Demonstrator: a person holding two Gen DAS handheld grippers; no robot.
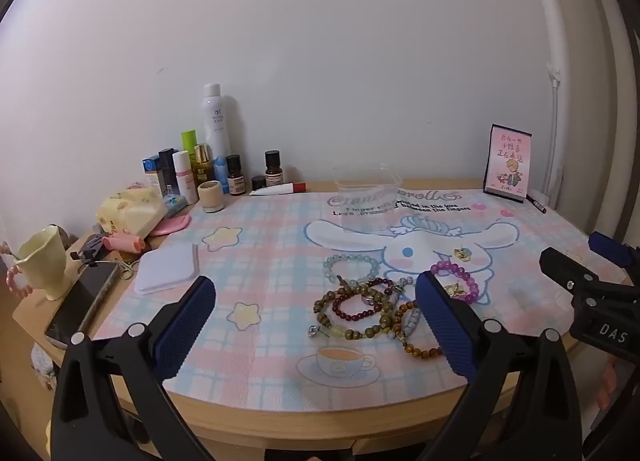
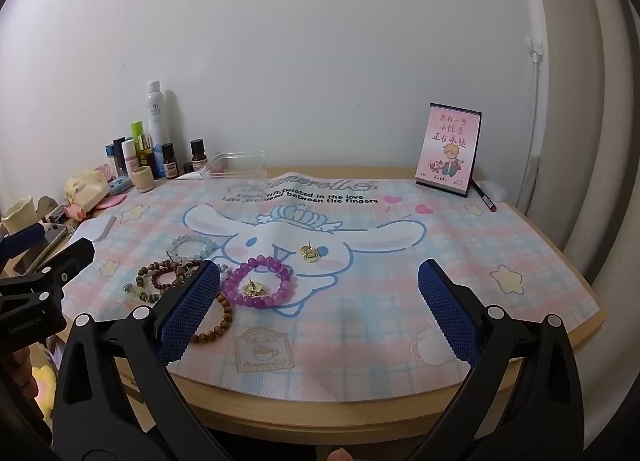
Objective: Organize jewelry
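A heap of bead bracelets lies on the cartoon mat: brown wooden ones (image 1: pixel 362 315), a dark red one (image 1: pixel 360 301), a pale green one (image 1: pixel 352 265) and a purple one (image 2: pixel 260 281) (image 1: pixel 460 279). Two gold earrings lie nearby, one inside the purple bracelet (image 2: pixel 254 288), one apart (image 2: pixel 310 253). A clear plastic box (image 1: pixel 368 191) (image 2: pixel 236 169) stands at the back of the mat. My left gripper (image 1: pixel 316 301) is open, above the heap. My right gripper (image 2: pixel 320 287) is open, just right of the purple bracelet.
Cosmetic bottles (image 1: pixel 218 129) line the back left wall. A white lid (image 1: pixel 168 267), a phone (image 1: pixel 82 303) and a cream cup (image 1: pixel 42 261) lie at the left. A pink calendar card (image 2: pixel 450 149) and a pen (image 2: pixel 484 197) stand at the back right.
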